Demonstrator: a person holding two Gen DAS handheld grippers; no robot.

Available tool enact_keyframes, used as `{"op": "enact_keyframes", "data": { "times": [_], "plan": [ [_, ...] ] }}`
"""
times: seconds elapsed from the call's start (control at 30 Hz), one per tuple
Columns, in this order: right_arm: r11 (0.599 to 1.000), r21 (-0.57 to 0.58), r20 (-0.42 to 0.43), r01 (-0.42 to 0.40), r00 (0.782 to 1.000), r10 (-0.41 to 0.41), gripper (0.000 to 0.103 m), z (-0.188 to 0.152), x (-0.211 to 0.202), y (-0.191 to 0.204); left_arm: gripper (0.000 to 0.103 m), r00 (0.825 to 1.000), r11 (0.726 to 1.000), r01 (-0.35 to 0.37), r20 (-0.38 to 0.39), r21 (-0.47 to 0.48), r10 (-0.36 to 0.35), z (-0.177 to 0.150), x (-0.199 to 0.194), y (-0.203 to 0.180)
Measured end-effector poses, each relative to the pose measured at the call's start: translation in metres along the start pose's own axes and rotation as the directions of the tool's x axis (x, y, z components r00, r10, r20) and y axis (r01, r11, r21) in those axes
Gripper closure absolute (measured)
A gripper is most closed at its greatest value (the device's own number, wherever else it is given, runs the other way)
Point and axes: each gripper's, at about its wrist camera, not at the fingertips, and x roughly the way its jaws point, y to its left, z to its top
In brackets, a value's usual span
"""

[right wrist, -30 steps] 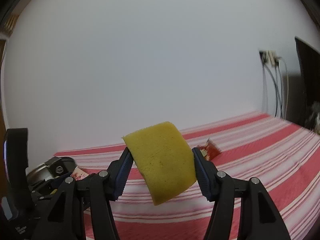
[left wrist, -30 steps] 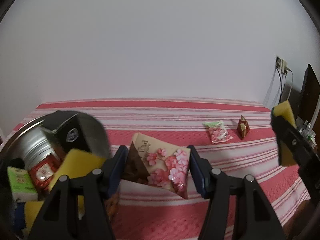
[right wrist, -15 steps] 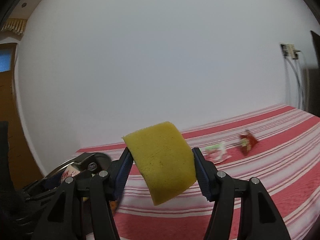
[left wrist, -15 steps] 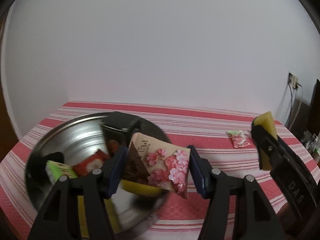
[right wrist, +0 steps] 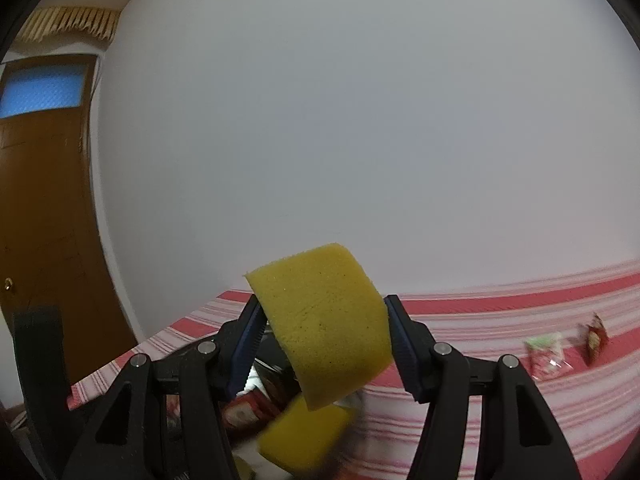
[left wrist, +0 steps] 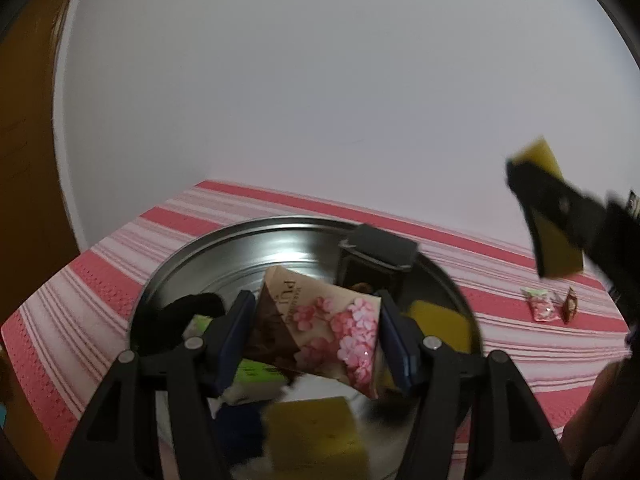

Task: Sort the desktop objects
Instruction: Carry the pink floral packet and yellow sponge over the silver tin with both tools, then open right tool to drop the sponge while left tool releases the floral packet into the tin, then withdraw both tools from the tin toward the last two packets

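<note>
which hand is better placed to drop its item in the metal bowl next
Left, probably. The left gripper holds the flowered packet directly over the metal bowl. The right gripper, clamping the yellow sponge, appears off to the bowl's side.

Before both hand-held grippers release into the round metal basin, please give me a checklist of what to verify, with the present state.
1. Left hand-held gripper clamps the flowered brown snack packet: ok.
2. Packet is over the round metal basin: ok.
3. Right hand-held gripper clamps the yellow foam sponge: ok.
4. Sponge is over the basin: cannot tell.
5. Basin has free room: ok, bare metal at the back.
6. Striped tablecloth cleared: not ok, two small wrapped candies remain.
</note>
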Motion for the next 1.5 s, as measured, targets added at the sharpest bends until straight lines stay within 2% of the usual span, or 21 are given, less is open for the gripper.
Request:
{"op": "enact_keyframes", "data": {
  "times": [0.13,0.37,0.57,0.73,0.9,0.97,1.0,1.03,1.07,1.1,1.17,1.33,1.5],
  "plan": [
    [0.999,-0.033,-0.052,-0.022,0.998,0.020,0.041,0.011,0.027,0.015,0.043,1.000,0.999,-0.020,-0.016,-0.032,0.019,0.000,0.007,0.013],
    [0.994,-0.052,-0.159,-0.100,0.983,0.091,0.041,0.017,0.065,0.029,0.043,0.999,0.998,-0.040,-0.017,-0.040,0.039,0.000,0.009,0.019],
    [0.990,-0.069,-0.267,-0.124,0.958,0.102,0.041,0.014,0.095,0.041,0.043,0.998,0.998,-0.052,-0.040,-0.041,0.050,0.000,0.014,0.019],
    [0.989,-0.030,-0.361,-0.145,0.924,0.125,0.041,0.009,0.121,0.044,0.043,0.997,0.997,-0.063,-0.056,-0.036,0.061,0.000,0.018,0.020],
    [0.991,-0.026,-0.412,-0.133,0.904,0.110,0.037,0.002,0.132,0.048,0.043,0.992,0.996,-0.085,-0.093,-0.023,0.083,-0.002,0.029,0.019],
    [0.991,-0.024,-0.382,-0.134,0.917,0.115,0.037,-0.001,0.118,0.055,0.041,0.991,0.996,-0.091,-0.100,-0.020,0.088,-0.001,0.029,0.018],
    [0.992,-0.016,-0.344,-0.128,0.932,0.114,0.035,0.000,0.110,0.051,0.038,0.990,0.995,-0.097,-0.106,-0.016,0.095,-0.001,0.030,0.017],
    [0.992,-0.008,-0.316,-0.122,0.942,0.113,0.026,0.002,0.101,0.048,0.035,0.988,0.995,-0.098,-0.120,-0.016,0.095,0.000,0.031,0.016],
    [0.993,0.003,-0.285,-0.119,0.952,0.115,0.021,0.005,0.093,0.043,0.027,0.988,0.995,-0.098,-0.124,-0.020,0.095,0.001,0.031,0.017],
    [0.993,0.019,-0.244,-0.118,0.963,0.119,0.021,0.005,0.082,0.039,0.014,0.989,0.995,-0.095,-0.121,-0.033,0.090,0.002,0.030,0.019],
    [0.992,0.034,-0.202,-0.119,0.971,0.124,0.021,0.007,0.068,0.034,0.001,0.990,0.994,-0.095,-0.112,-0.055,0.088,0.003,0.025,0.020],
    [0.998,0.021,-0.131,-0.055,0.990,0.058,0.019,0.008,0.039,0.026,0.000,0.985,0.993,-0.117,-0.134,-0.030,0.112,0.003,0.023,0.015],
    [1.000,0.026,-0.054,0.007,0.998,-0.006,0.019,0.000,0.015,0.016,0.000,0.982,0.992,-0.114,-0.158,-0.060,0.103,0.000,0.023,0.019]
  ]
}}
